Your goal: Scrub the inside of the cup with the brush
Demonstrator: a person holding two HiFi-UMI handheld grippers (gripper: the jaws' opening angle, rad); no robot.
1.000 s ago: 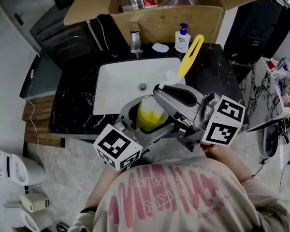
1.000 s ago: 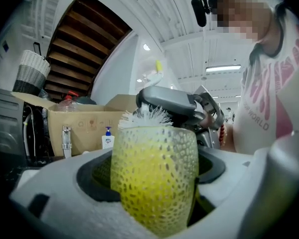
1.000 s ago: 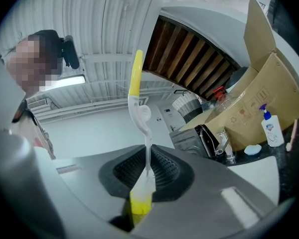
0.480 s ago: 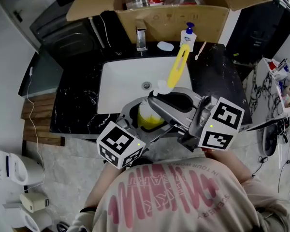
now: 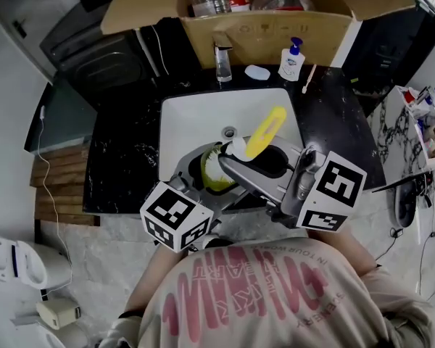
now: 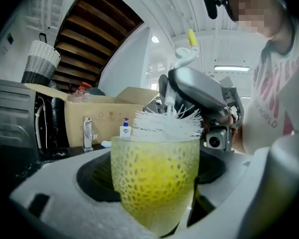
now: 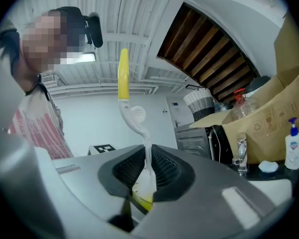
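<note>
Over the sink point(image 5: 185, 118), left gripper point(image 6: 155, 200) clamps the yellow cup point(image 6: 154, 171); right gripper point(image 7: 145, 180) clamps the brush point(image 5: 265, 132), bristles at the rim. Behind: faucet point(image 5: 222, 61), soap bottle point(image 5: 292, 59), cardboard box point(image 5: 275, 27). Shirt point(image 6: 271, 103) print reads "WORLD".

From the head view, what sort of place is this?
Probably a washroom or utility sink corner: a white basin set in a black stone counter, a faucet, and a pump soap bottle.

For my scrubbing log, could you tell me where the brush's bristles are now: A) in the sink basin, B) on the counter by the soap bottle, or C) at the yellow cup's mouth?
C: in the left gripper view the brush spreads its white bristles across the rim of the cup.
</note>
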